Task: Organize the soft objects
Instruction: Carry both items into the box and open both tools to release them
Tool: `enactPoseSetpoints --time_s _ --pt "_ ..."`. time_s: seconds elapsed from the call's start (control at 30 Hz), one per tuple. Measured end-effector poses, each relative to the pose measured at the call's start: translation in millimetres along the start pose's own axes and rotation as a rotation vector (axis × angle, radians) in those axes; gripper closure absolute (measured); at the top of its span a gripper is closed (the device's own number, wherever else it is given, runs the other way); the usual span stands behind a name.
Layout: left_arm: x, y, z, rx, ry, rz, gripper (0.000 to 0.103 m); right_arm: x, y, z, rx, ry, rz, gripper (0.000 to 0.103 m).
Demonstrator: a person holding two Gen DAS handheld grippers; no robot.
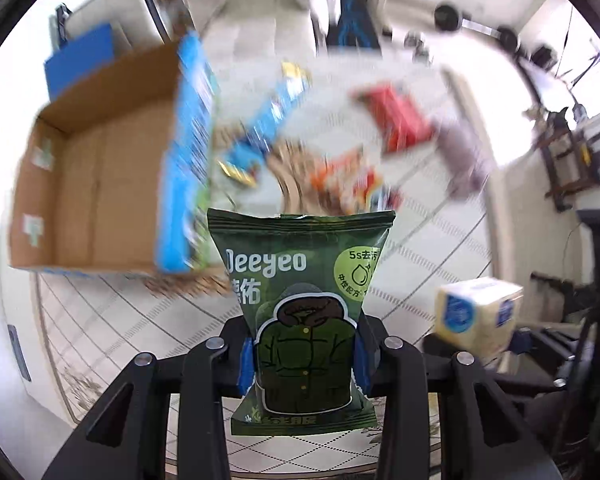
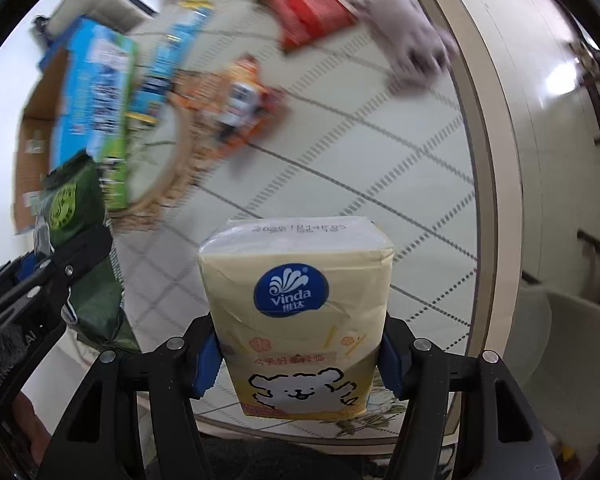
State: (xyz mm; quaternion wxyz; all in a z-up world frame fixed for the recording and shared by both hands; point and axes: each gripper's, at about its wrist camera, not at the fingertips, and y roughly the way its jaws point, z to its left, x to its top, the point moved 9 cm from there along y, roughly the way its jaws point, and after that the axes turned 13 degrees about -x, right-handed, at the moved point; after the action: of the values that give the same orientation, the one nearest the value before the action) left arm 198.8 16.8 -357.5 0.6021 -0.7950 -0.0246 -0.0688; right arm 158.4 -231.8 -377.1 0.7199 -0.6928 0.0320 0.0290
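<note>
"Deeyeo" and "5s" stand on the green pouch (image 1: 304, 312); "Vinda" at twelve o'clock on the yellow tissue pack (image 2: 296, 308)

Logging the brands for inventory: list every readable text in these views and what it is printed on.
"Deeyeo", first letter cut off: green soft wipes pack in left hand-held gripper.
"5s", with Chinese characters: pale green circle on that pack.
"Vinda": blue logo on yellow tissue pack in right hand-held gripper.
Printed date on its top, and blurred background packages: unreadable.

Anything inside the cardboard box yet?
The cardboard box shows only a bare brown floor and walls with a couple of labels. Its blue printed near wall hides the strip of floor just behind it.
</note>
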Motion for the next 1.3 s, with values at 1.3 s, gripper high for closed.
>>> enactPoseSetpoints --time_s 1.3 --pt "176 0 239 -0.065 -0.134 0.203 0.057 226 54 371 -0.115 -0.091 -0.012 0.026"
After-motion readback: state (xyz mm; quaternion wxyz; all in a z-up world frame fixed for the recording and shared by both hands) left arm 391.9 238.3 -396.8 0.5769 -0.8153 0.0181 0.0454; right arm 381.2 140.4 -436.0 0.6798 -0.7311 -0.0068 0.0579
